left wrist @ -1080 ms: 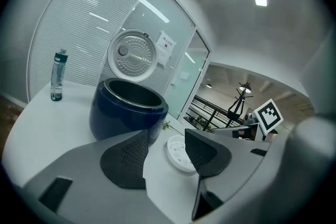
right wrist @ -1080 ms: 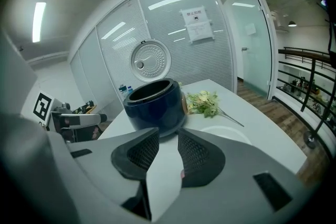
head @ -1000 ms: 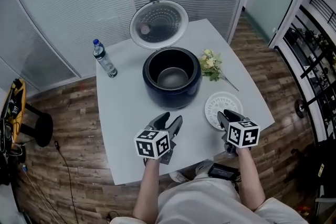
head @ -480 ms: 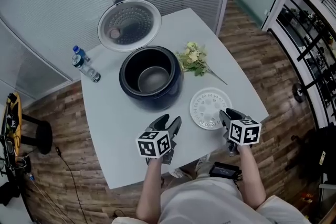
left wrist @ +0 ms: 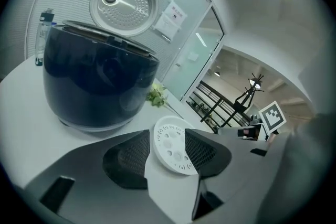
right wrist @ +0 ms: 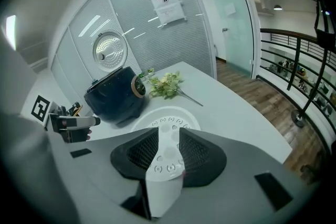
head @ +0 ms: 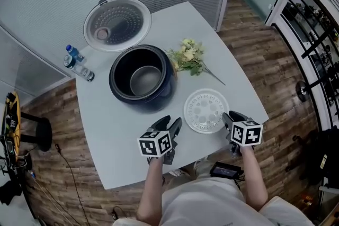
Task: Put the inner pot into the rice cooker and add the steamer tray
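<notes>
The dark blue rice cooker (head: 139,97) stands on the white table with its round lid (head: 116,24) swung open behind it. A grey inner pot (head: 144,81) sits inside it. The white perforated steamer tray (head: 206,111) lies flat on the table to the cooker's right front. My left gripper (head: 170,122) hovers open near the table's front edge, left of the tray, with nothing between its fingers. My right gripper (head: 233,115) is open just off the tray's near right rim. The tray (left wrist: 170,144) (right wrist: 165,123) shows beyond both pairs of jaws, untouched.
A bunch of pale flowers (head: 186,55) lies behind the tray, right of the cooker. A water bottle (head: 74,62) stands at the table's left side. The table's (head: 116,145) front edge is right under the grippers; wooden floor surrounds it.
Both grippers have sunk and slid right along the table's front edge. The right one, earlier over the tray's near rim, now sits off its right side. The cooker and tray have not moved.
</notes>
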`<state>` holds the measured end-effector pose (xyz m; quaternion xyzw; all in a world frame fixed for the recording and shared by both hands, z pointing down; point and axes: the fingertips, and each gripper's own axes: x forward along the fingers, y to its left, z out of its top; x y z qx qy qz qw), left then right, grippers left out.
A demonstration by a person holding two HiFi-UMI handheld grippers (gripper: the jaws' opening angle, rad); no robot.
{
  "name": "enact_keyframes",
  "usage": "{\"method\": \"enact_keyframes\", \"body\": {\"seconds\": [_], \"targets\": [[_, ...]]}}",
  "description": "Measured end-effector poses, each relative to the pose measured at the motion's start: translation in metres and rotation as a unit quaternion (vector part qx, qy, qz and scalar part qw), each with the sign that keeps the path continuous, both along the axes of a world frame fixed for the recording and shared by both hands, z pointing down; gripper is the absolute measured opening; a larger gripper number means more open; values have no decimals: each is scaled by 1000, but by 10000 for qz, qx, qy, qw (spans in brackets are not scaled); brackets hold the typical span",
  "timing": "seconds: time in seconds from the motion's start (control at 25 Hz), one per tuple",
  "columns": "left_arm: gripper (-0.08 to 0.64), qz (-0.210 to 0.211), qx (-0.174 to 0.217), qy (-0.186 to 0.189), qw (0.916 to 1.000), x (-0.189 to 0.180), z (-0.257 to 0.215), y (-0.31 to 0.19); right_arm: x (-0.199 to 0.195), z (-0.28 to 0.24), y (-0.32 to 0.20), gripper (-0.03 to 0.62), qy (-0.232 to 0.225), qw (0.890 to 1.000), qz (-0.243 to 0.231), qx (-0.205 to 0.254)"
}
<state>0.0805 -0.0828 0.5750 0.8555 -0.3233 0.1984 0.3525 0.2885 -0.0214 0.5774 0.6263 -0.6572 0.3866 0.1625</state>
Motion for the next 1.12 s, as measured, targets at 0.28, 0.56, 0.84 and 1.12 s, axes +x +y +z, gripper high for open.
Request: {"method": "enact_keyframes", "body": {"seconds": [0.28, 0.56, 0.84, 1.12], "targets": [[210, -23, -330, -213, 9992, 15, 35, -4, 19, 29, 0, 121, -21, 9995, -51, -324], [210, -5, -581, -371, 9976, 27, 63, -9, 32, 51, -1, 129, -95, 9981, -83, -606], [210, -37, -745, -399, 9964, 38, 83, -12, 38, 72, -8, 141, -273, 9971, 38, -710], [210, -75, -844, -472, 9953, 47, 101, -15, 37, 90, -15, 145, -409, 9958, -13, -825]]}}
